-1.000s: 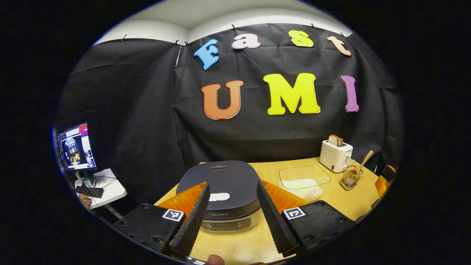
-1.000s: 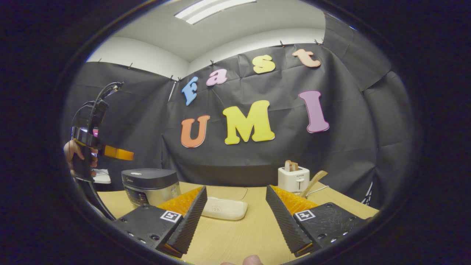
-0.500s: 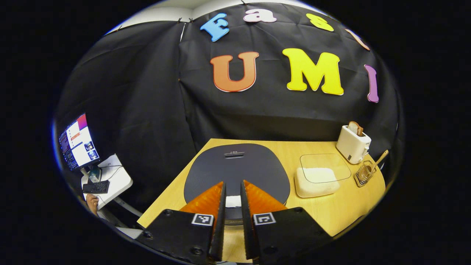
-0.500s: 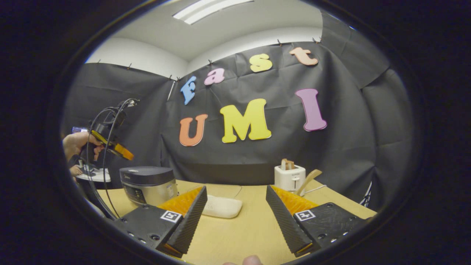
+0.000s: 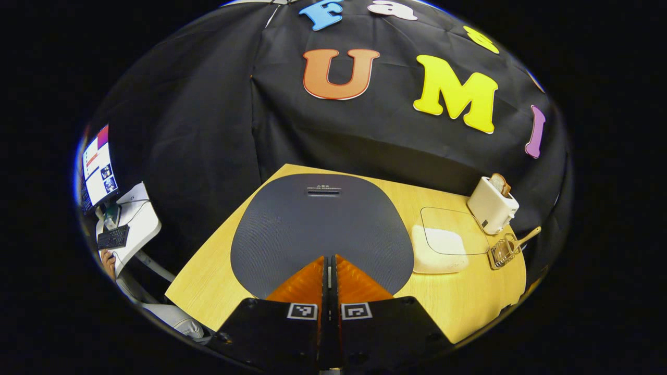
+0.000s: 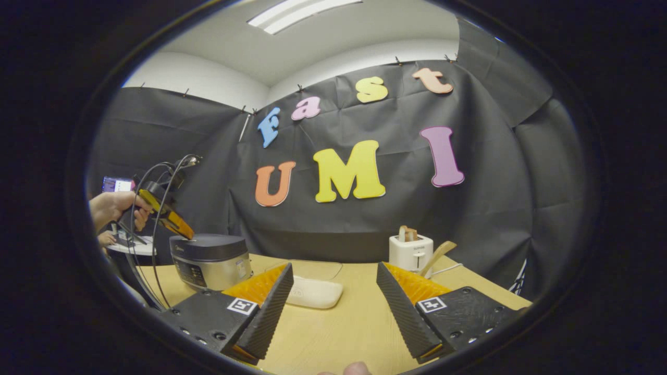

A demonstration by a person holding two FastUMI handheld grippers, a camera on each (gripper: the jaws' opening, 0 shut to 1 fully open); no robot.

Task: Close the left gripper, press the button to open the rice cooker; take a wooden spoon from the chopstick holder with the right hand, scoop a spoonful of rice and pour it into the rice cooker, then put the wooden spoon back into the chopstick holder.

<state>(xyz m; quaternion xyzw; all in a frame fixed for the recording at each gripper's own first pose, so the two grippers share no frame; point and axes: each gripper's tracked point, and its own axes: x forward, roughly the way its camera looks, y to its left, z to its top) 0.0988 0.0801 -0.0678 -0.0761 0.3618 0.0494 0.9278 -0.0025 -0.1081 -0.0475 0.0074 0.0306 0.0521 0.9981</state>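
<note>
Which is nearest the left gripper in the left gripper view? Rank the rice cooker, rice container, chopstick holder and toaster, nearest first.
1. Rice cooker: directly under the shut jaws of the left gripper, centre.
2. Rice container: on the table to the cooker's right.
3. Chopstick holder: farther right, wooden spoon in it.
4. Toaster: far right, at the table's back by the wall.

Left gripper (image 5: pixel 329 260) fingers together, tilted down; right gripper (image 6: pixel 333 291) fingers apart

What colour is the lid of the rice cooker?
Dark grey, finely textured lid; the left gripper view shows it best.
</note>
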